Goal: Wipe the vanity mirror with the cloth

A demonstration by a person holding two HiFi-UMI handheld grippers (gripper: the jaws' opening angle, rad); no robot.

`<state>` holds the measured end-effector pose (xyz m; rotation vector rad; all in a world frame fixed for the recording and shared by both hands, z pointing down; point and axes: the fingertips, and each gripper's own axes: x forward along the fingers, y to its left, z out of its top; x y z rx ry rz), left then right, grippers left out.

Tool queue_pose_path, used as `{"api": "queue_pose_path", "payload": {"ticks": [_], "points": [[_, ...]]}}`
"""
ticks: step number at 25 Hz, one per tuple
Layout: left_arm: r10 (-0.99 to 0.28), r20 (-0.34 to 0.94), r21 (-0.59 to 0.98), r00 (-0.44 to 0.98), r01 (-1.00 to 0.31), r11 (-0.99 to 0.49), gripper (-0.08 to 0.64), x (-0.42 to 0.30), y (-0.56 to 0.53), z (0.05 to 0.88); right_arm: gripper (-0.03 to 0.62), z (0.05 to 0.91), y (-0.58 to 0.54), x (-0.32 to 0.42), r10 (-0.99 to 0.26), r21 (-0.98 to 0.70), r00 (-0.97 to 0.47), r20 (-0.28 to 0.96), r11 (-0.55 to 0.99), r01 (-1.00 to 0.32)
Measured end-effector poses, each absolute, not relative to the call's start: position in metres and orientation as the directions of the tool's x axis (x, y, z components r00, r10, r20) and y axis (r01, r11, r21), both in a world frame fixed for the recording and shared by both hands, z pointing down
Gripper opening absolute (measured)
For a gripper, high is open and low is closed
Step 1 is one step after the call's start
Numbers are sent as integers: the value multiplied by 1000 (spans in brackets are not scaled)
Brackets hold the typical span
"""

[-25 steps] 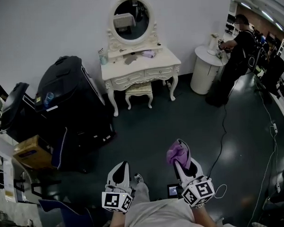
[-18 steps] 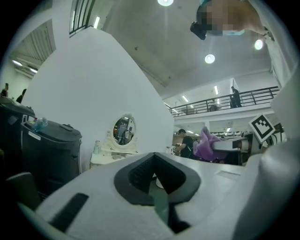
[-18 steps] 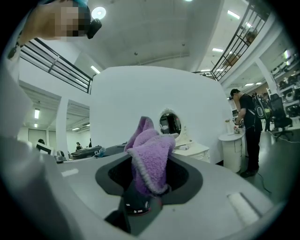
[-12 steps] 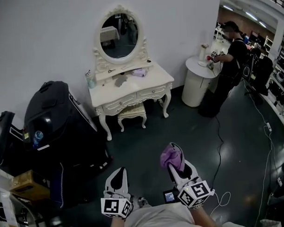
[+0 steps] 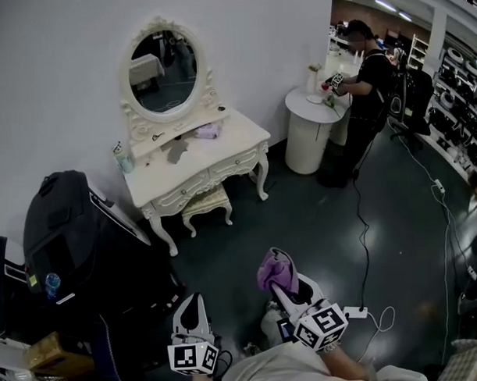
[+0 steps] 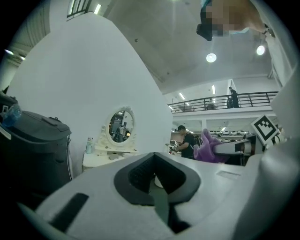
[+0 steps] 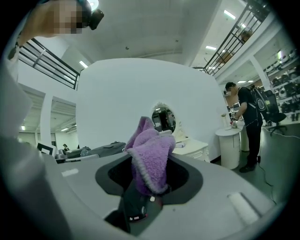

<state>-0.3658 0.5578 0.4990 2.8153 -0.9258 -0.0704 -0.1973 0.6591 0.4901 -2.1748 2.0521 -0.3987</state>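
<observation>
Well back from the furniture, the person holds both grippers low over the dark floor [image 5: 302,215], pointed toward the far wall. The right gripper [image 5: 281,286] has its jaws pinched on a purple cloth [image 5: 270,269]; in the right gripper view the fluffy cloth [image 7: 151,157] stands up out of the right gripper [image 7: 144,190] in a bunched fold, its lower end caught between the pads. The left gripper [image 5: 192,307] sits just beside it on the person's left. The left gripper view shows the left gripper [image 6: 157,187] with its jaws pressed together and nothing between them.

The vanity mirror [image 5: 162,62] is well apart from both grippers. It is an oval glass in an ornate white frame, standing upright at the back of a white dressing table [image 5: 231,143] against the white wall. It appears small in the left gripper view [image 6: 120,126] and partly behind the cloth in the right gripper view [image 7: 164,119]. On the table top are a small bottle [image 5: 124,157] at the left end and a pale purple item [image 5: 207,131] near the mirror's base. A cushioned stool [image 5: 205,204] is tucked under the table. To the right, another person [image 5: 367,76] stands at a round white pedestal table [image 5: 308,136]. A large black case [image 5: 60,231] stands left of the dressing table.
</observation>
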Motion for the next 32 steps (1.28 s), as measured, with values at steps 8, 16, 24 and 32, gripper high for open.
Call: {"api": "queue_pose_path", "payload": {"ticks": [8,16,24,32], "points": [[-630,11,179,776,-621,-763,2,-327,483,496,166,492,574,-145,-995,-299,37,88,-62,-952],[-700,-20,136,714,-692,-709,2,-263,379,472,166,479,461,-74,-998,-298,-48,51,31,-954],[-762,-45,150,646,-750,-645,2,-220,304,471,166,479,373,-10,-994,-272,-90,55,72,-960],[-768,-30,165,640,-754,-635,2,-195,233,483,166,489,303,13,-992,-255,-97,83,73,-964]]}}
